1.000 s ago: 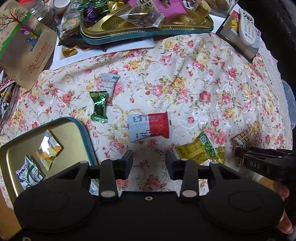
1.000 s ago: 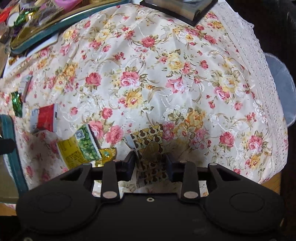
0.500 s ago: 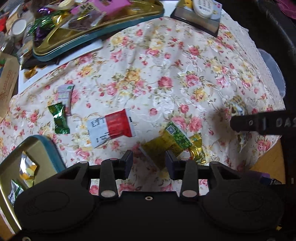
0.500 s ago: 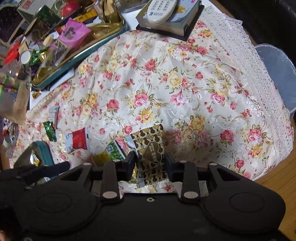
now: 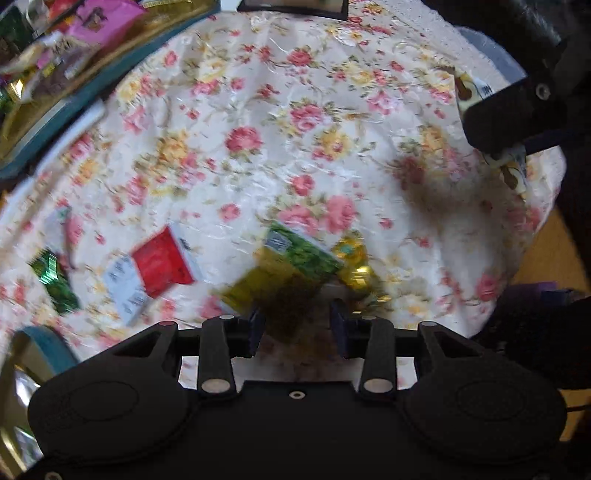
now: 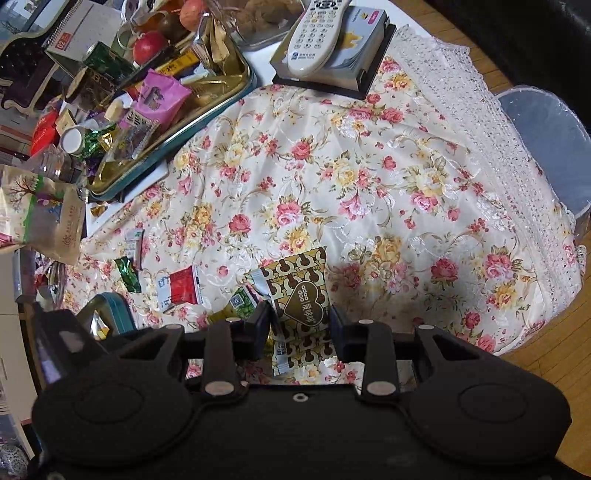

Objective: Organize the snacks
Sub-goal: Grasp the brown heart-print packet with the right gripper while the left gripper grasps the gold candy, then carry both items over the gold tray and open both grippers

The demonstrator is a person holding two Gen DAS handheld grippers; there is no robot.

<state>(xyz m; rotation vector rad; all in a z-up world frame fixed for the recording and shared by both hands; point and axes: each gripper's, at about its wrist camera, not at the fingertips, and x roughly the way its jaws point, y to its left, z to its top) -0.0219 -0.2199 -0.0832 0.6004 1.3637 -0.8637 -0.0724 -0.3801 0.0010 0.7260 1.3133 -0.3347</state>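
Note:
My right gripper (image 6: 298,325) is shut on a brown-and-gold patterned snack packet (image 6: 301,295) and holds it above the floral tablecloth (image 6: 369,177); the packet also shows in the left wrist view (image 5: 476,92). My left gripper (image 5: 297,328) is open and empty, just above a yellow-green packet (image 5: 284,266) with a gold candy (image 5: 352,258) beside it. A red-and-white packet (image 5: 155,269), a green candy (image 5: 55,280) and a pale packet (image 6: 133,243) lie further left. The small gold tin tray (image 5: 22,354) sits at the left edge.
A big gold tray (image 6: 207,110) heaped with snacks stands at the back left. A remote (image 6: 314,33) lies on a box at the back. A paper bag (image 6: 48,218) stands on the left. A clear plastic bin (image 6: 546,140) sits off the table's right edge.
My right gripper has lifted the patterned packet higher off the cloth. My left gripper has swung right and down over the yellow-green packet; its view is blurred by the motion.

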